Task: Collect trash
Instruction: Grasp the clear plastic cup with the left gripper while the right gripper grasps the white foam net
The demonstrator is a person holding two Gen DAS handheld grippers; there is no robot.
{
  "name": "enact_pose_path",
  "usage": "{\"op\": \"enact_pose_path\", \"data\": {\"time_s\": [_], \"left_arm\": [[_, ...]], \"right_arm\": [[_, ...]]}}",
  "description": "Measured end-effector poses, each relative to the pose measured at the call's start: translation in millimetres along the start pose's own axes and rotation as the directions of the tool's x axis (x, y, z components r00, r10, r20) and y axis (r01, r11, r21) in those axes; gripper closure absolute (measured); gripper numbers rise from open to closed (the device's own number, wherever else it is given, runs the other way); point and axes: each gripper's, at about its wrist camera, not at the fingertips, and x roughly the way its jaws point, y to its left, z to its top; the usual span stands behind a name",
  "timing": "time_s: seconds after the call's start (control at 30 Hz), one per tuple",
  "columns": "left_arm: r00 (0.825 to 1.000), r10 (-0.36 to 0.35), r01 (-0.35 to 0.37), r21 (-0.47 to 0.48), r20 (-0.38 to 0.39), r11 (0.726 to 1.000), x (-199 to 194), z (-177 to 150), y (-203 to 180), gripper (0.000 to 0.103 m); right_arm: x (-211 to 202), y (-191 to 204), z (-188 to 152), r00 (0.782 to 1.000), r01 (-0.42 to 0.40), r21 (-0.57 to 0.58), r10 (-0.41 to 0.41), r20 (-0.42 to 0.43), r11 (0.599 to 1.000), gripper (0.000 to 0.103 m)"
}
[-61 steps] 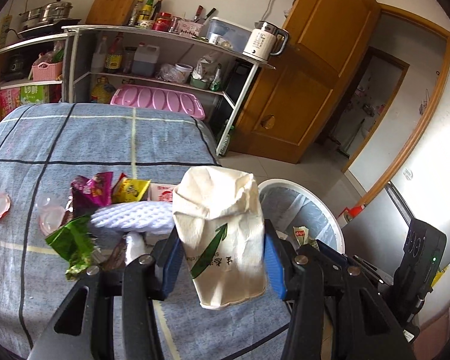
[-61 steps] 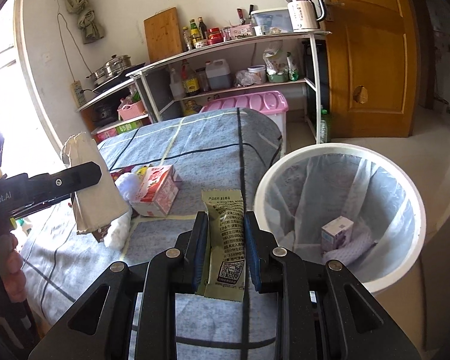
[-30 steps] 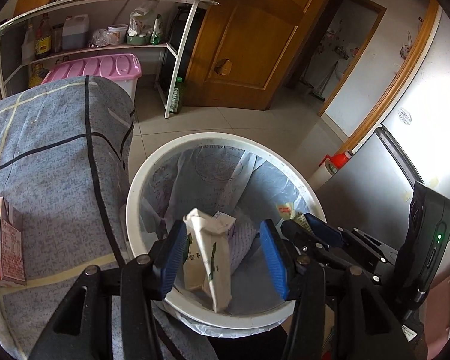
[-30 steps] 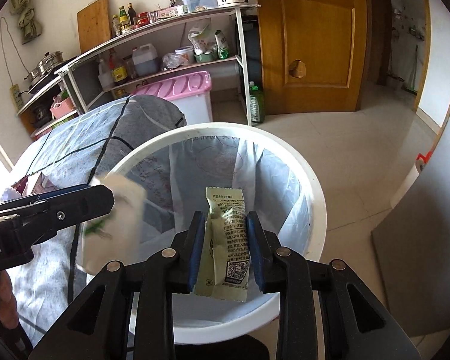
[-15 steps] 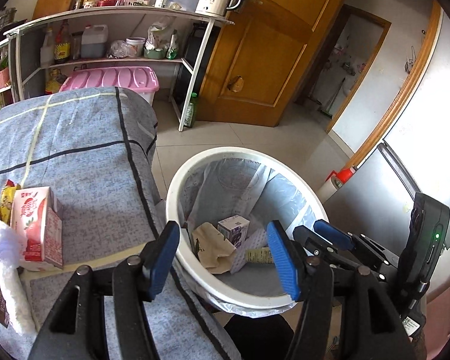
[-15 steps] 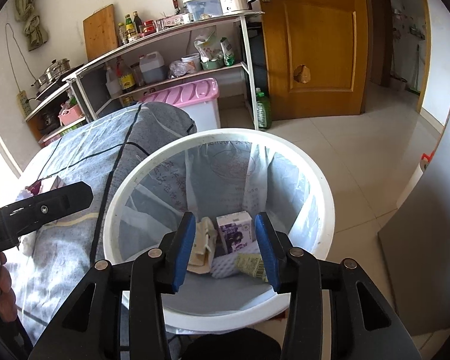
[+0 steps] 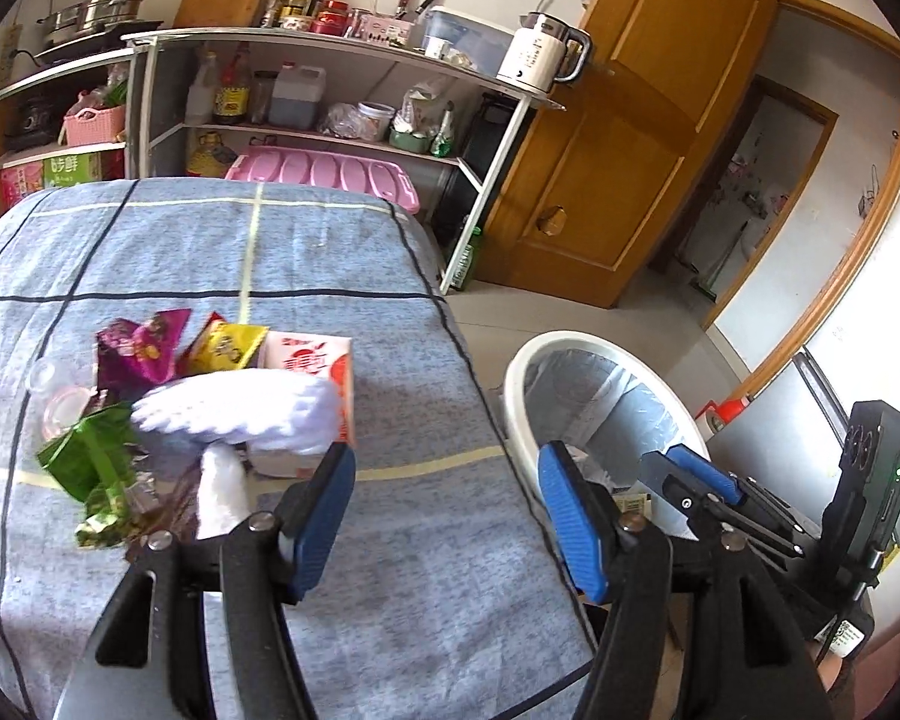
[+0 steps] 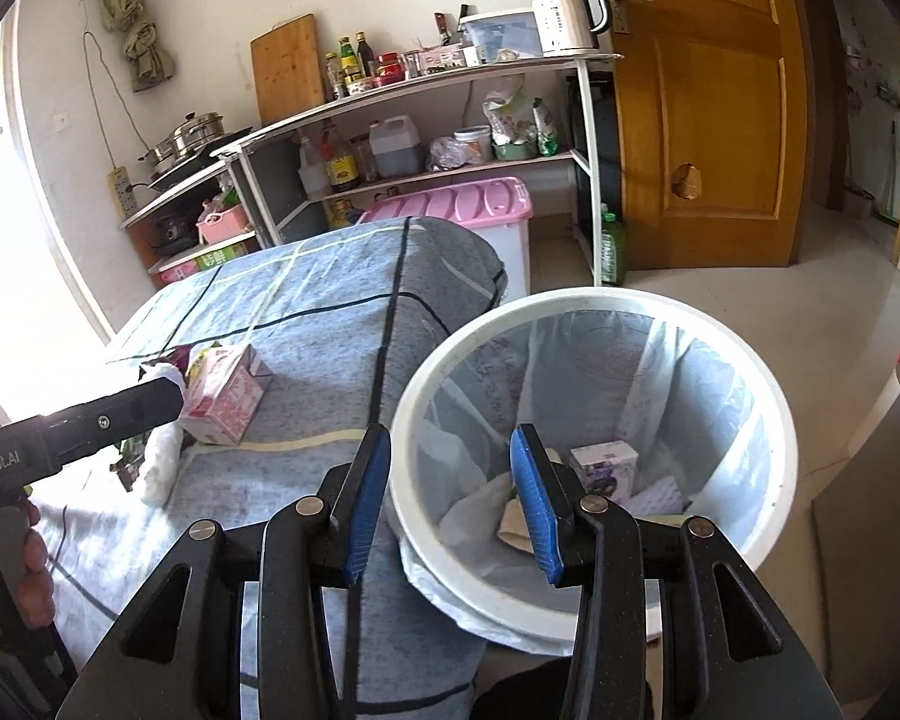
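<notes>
On the blue-grey tablecloth (image 7: 306, 252), near its right edge, the remaining trash lies in one heap: a pink-and-white carton (image 7: 315, 363) with red print too small to read, a white foam net sleeve (image 7: 240, 405) lying over its front and hiding its lower half, a yellow sachet (image 7: 225, 345), a purple wrapper (image 7: 141, 351), and a crumpled green wrapper (image 7: 93, 456). Clear plastic cups (image 7: 60, 402) sit at the far left, edges hard to make out; a pinkish piece at the frame's left border is cut off.

Left gripper (image 7: 447, 531): jaws have just been opening, now well apart, nothing between the blue pads; only cloth shows in the gap. Right gripper (image 8: 450, 495): jaws also opened, now partly apart and empty, poised over the near rim of the white bin (image 8: 768, 420).

Bin stands on the floor just beside the table's corner (clear liner inside). At its bottom: a white-and-purple carton (image 8: 606, 465), print unreadable, and a beige paper bag (image 8: 513, 525) partly hidden behind the right gripper's finger.

Left gripper's body (image 8: 84, 420) enters the right wrist view from the left, lettering cut off, reading "nRobot.AI". A hand (image 8: 27, 570) grips its handle, mostly out of frame.
</notes>
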Motion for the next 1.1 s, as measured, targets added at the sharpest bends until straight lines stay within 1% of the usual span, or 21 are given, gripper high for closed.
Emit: {"op": "enact_pose_path", "data": {"time_s": [0.17, 0.37, 0.47, 0.67, 0.9, 1.0, 1.1], "left_arm": [[0.999, 0.046, -0.045, -0.049, 0.024, 0.998, -21, -9, 36, 0.037], [0.993, 0.115, -0.112, -0.127, 0.022, 0.986, -35, -23, 83, 0.036], [0.991, 0.13, -0.123, -0.159, 0.029, 0.979, -41, -27, 103, 0.036], [0.984, 0.171, -0.159, -0.213, 0.04, 0.964, -51, -30, 139, 0.035], [0.971, 0.235, -0.214, -0.256, 0.051, 0.942, -62, -25, 178, 0.033], [0.961, 0.272, -0.245, -0.292, 0.055, 0.924, -66, -24, 200, 0.033], [0.951, 0.305, -0.274, -0.318, 0.05, 0.908, -69, -22, 221, 0.033]], "right_arm": [[8, 31, -1, 0.999, -0.054, -0.044, 0.054, -0.005, 0.998, 0.059], [23, 69, 0, 0.991, -0.131, -0.097, 0.129, -0.026, 0.987, 0.054], [29, 88, 1, 0.985, -0.17, -0.125, 0.167, -0.033, 0.978, 0.053], [43, 125, 11, 0.966, -0.258, -0.16, 0.254, -0.04, 0.953, 0.045], [65, 164, 25, 0.965, -0.262, -0.243, 0.259, -0.045, 0.934, 0.043], [79, 175, 25, 0.97, -0.242, -0.284, 0.231, -0.074, 0.928, 0.043], [90, 177, 22, 0.967, -0.251, -0.293, 0.229, -0.11, 0.923, 0.043]]}}
